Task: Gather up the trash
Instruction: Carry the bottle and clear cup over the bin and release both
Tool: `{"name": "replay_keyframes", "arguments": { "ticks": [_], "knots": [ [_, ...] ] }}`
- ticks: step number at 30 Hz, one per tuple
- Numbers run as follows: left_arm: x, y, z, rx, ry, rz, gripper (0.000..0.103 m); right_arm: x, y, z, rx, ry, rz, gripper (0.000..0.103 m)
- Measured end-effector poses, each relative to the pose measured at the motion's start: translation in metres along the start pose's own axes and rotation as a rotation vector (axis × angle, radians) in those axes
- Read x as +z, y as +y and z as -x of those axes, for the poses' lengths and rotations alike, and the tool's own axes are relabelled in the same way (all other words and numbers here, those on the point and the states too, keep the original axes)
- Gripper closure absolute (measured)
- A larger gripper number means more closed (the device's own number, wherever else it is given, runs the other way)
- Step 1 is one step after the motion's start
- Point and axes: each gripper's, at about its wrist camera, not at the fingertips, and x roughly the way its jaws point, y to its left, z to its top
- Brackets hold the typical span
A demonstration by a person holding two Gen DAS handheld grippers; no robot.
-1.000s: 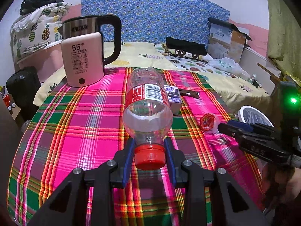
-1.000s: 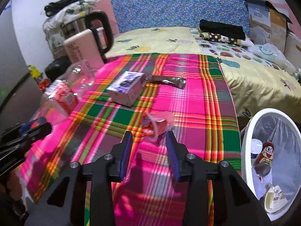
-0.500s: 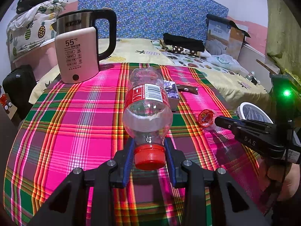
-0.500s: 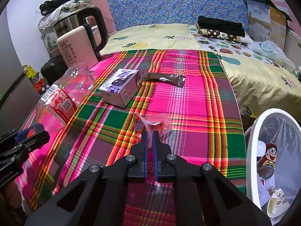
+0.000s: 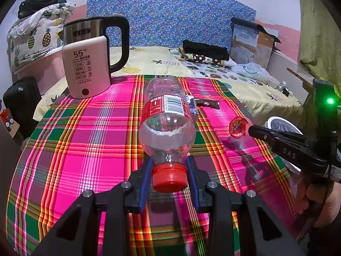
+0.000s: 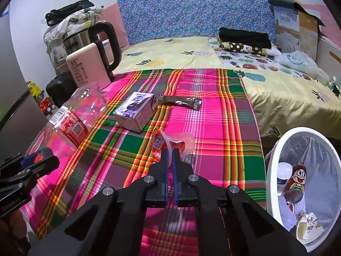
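One plastic bottle (image 5: 167, 125) is pinched at its red cap by the left gripper (image 5: 169, 178). One crumpled jelly cup (image 6: 170, 141) is clamped by the right gripper (image 6: 169, 160), above the plaid cloth (image 6: 213, 115). One carton (image 6: 135, 111), one wrapper (image 6: 181, 102) and one kettle (image 5: 89, 64) are seen there. One white bin (image 6: 275, 160) is set beside it, before a bed (image 6: 181, 53).

Count: one plastic bottle (image 5: 167, 125), one small carton (image 6: 134, 111), one brown wrapper (image 6: 180, 102), one jelly cup (image 6: 170, 143), one kettle (image 5: 90, 60) (bin (image 6: 275, 155) contents unclear).
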Motion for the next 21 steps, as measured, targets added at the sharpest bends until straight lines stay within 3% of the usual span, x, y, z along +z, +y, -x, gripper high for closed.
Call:
{"name": "replay_keyframes", "arguments": {
  "ticks": [21],
  "knots": [
    [0.004,-0.075,0.01,-0.153,0.003,-0.109,0.07,-0.022,-0.041,0.061,-0.073,-0.073,-0.097,0.1]
  ]
}}
